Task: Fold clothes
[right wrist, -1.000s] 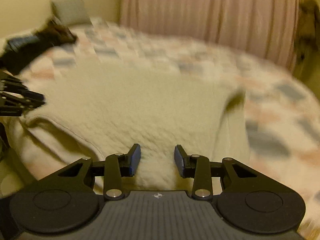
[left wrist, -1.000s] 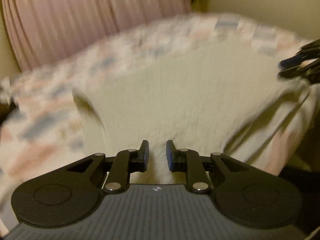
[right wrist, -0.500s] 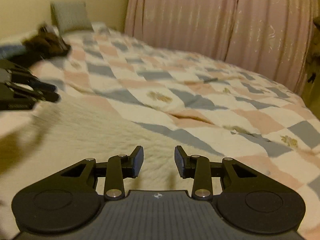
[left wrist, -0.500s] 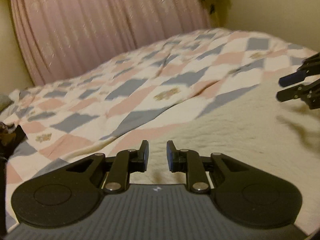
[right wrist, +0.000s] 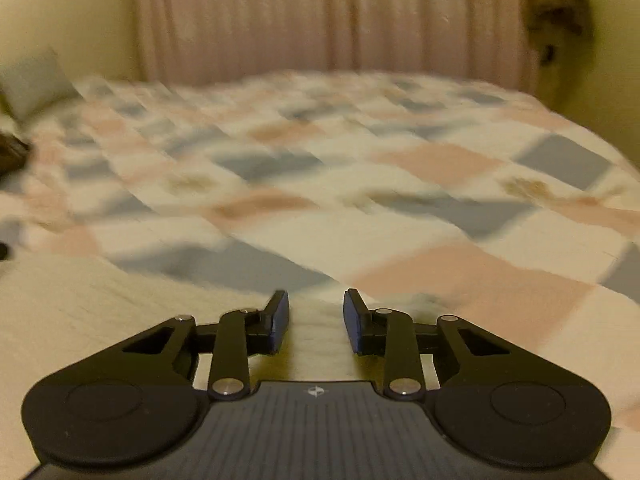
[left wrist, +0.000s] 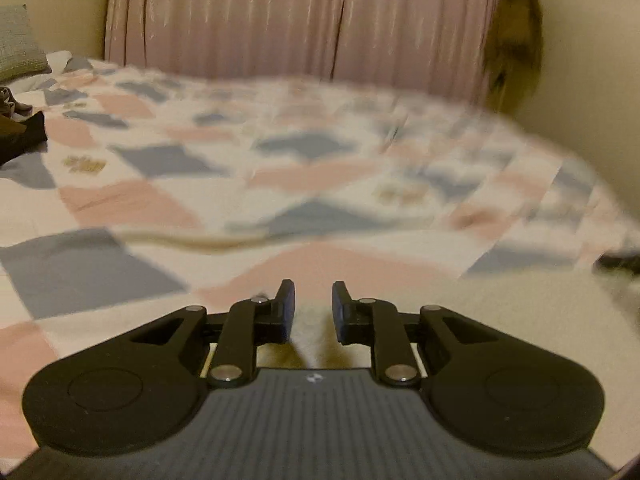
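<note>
Cream garment [left wrist: 500, 320] lies beneath left claw [left wrist: 313, 304].

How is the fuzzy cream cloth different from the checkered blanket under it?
The cream cloth is one plain pale colour, while the checkered blanket has pink, grey-blue and white patches. The cream cloth looks fluffy; the blanket looks flatter and smoother. The cloth covers only the near part of the bed by the right gripper and left gripper, while the blanket stretches back to the pink curtain. Both are soft fabric lying spread out.
</note>
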A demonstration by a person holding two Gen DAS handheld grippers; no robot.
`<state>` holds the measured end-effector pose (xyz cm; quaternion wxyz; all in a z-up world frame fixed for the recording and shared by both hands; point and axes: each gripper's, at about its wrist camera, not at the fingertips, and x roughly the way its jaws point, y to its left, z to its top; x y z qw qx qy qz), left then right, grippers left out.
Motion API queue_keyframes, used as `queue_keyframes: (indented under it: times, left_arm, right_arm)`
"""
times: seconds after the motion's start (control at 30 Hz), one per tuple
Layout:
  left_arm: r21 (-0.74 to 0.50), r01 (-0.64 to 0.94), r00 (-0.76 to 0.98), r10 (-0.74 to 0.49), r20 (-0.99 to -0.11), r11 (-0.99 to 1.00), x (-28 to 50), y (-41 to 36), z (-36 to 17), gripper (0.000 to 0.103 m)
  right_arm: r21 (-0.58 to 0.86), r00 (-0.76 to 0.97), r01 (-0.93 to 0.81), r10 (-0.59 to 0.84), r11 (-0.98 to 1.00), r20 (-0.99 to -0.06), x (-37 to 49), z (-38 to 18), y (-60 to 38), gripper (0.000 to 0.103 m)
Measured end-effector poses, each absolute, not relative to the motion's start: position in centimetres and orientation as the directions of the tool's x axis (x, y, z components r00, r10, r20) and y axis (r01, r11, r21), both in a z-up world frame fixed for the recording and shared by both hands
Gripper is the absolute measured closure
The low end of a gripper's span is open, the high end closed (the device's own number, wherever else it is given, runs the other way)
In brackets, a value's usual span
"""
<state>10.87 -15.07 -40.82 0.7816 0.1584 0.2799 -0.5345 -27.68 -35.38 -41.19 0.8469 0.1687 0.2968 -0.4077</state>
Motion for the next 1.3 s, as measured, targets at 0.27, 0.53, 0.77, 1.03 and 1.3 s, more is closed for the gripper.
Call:
queue_keyframes:
  times: [0.27, 0.53, 0.77, 1.03, 1.3]
  left_arm:
    - [0.086, 0.901, 0.386, -0.694, -0.607, 0.426, 8.9, -15.0, -39.9, 0.087]
    - [0.104, 0.894, 0.411, -0.706, -0.576, 0.436, 0.1, -6.5, -37.0, 0.086]
    - [0.059, 0.915, 0.347, -0.705, -0.618, 0.399, -6.0, -2.9, -38.1, 0.079]
    - [0.061, 0.907, 0.353, -0.670, -0.653, 0.418, -8.4, -2.5, -38.5, 0.075]
    - [0.062, 0.879, 0.377, -0.611, -0.696, 0.472, -9.9, -1.8, -37.8, 0.070]
  right_arm:
    - [0.051, 0.472, 0.827, -0.642, 0.560, -0.604, -29.6, -39.6, -33.7, 0.074]
    - [0.115, 0.589, 0.765, -0.617, 0.633, -0.523, -35.4, -37.9, -19.7, 0.067]
    - [0.092, 0.537, 0.765, -0.552, 0.638, -0.637, -36.5, -41.3, -13.9, 0.070]
    - [0.107, 0.553, 0.772, -0.579, 0.627, -0.599, -36.8, -39.2, -12.3, 0.069]
    - [0.125, 0.532, 0.794, -0.578, 0.595, -0.619, -36.8, -39.0, -11.9, 0.067]
